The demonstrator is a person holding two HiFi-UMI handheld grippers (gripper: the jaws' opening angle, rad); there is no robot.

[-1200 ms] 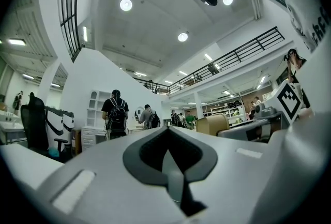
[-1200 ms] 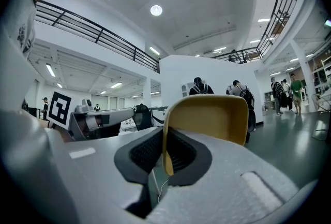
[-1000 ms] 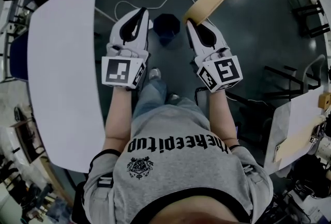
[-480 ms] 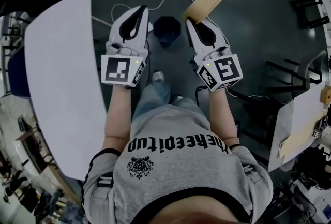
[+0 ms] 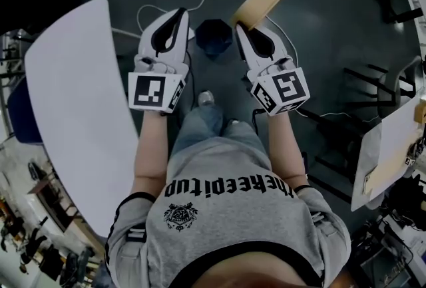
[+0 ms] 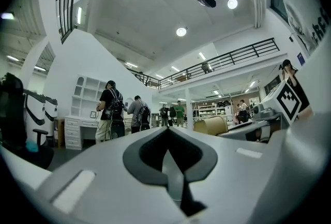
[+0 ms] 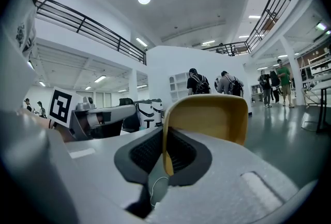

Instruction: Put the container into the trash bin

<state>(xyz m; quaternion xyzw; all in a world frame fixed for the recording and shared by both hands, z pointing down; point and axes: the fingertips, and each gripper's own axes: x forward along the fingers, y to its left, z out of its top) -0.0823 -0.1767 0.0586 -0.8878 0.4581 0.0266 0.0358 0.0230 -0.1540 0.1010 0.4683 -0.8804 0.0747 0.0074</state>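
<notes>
Tan container (image 5: 261,2), clamped in the right tongs (image 5: 242,27), juts forward; trash bin (image 5: 213,37) lies just left, toward closed, empty left tongs (image 5: 180,14).

White, black-padded left gripper (image 5: 178,14), right gripper (image 5: 239,27), marker cubes (image 5: 151,90); grey printed T-shirt (image 5: 226,220), jeans (image 5: 200,124).

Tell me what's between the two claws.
The trash bin, in the head view, between the left claw and the right claw holding the container.
</notes>
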